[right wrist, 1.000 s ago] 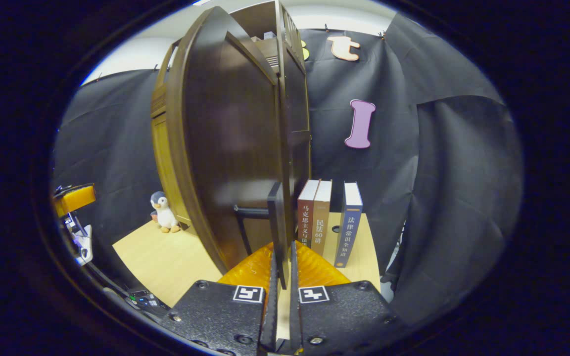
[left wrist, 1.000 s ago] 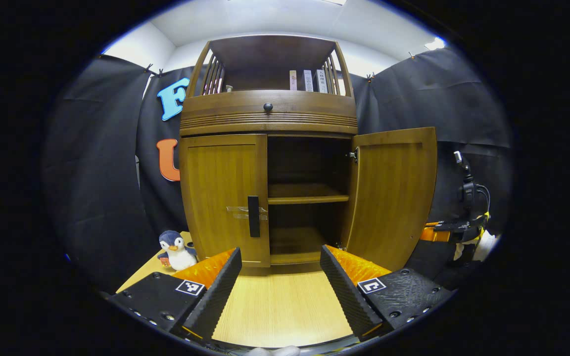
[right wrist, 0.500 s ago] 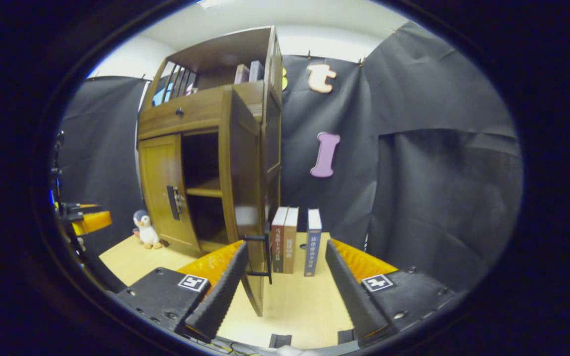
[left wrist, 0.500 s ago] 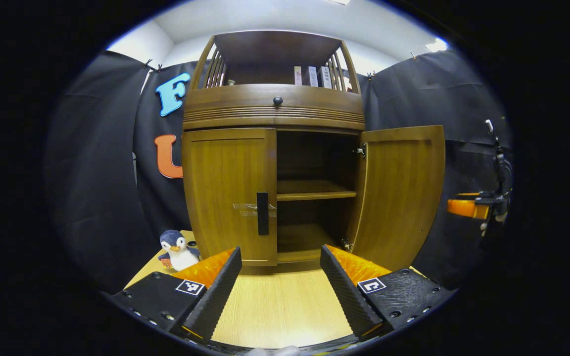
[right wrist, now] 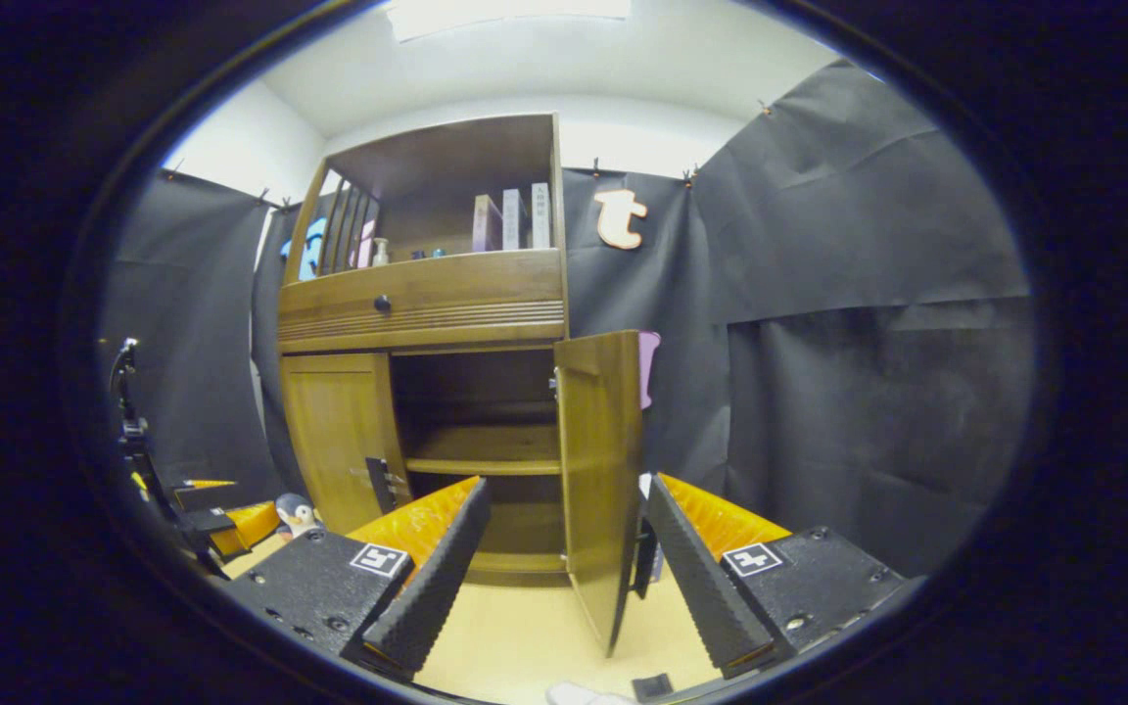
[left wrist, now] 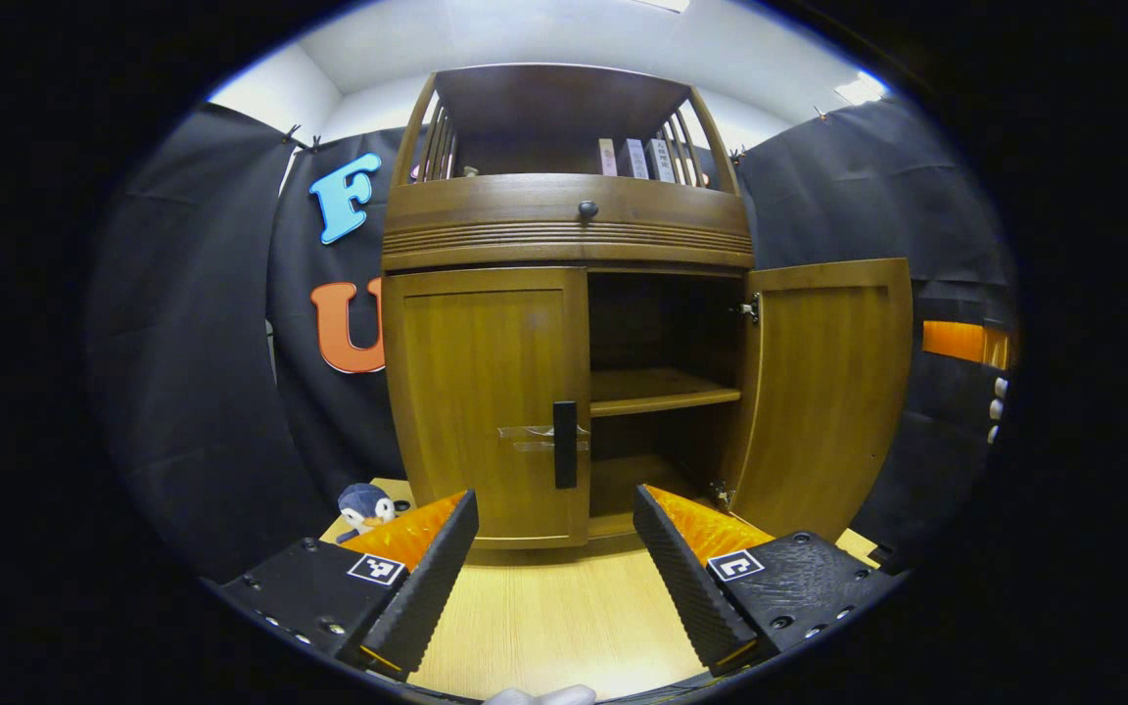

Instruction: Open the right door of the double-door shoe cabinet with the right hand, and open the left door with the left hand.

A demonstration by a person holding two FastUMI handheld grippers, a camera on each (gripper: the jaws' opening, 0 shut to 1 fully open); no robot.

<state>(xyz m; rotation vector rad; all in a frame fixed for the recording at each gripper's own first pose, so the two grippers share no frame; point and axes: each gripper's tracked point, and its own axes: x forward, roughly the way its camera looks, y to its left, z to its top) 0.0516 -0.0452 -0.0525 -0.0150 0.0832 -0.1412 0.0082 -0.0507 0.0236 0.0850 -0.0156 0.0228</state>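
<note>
The wooden shoe cabinet [left wrist: 564,225] stands on a light table. Its right door [left wrist: 828,392] is swung wide open, showing a shelf [left wrist: 662,390] inside. The left door [left wrist: 486,401] is shut, with a black handle [left wrist: 565,444] at its inner edge. My left gripper [left wrist: 554,548] is open, a short way in front of that handle, with nothing between its fingers. In the right gripper view the open right door [right wrist: 603,470] stands edge-on just ahead, and my right gripper [right wrist: 564,548] is open and apart from it. The left gripper [right wrist: 221,514] appears at the far left there.
A plush penguin [left wrist: 365,507] sits on the table [left wrist: 544,617] by the cabinet's left corner. Books [left wrist: 634,159] stand on the cabinet's top shelf. Black cloth walls close in on both sides. The right gripper's orange body [left wrist: 961,341] shows at the far right.
My right gripper let go of the right door's handle, opened and pulled back. The right door stayed open. My left gripper drifted left and slightly closer to the left door.
</note>
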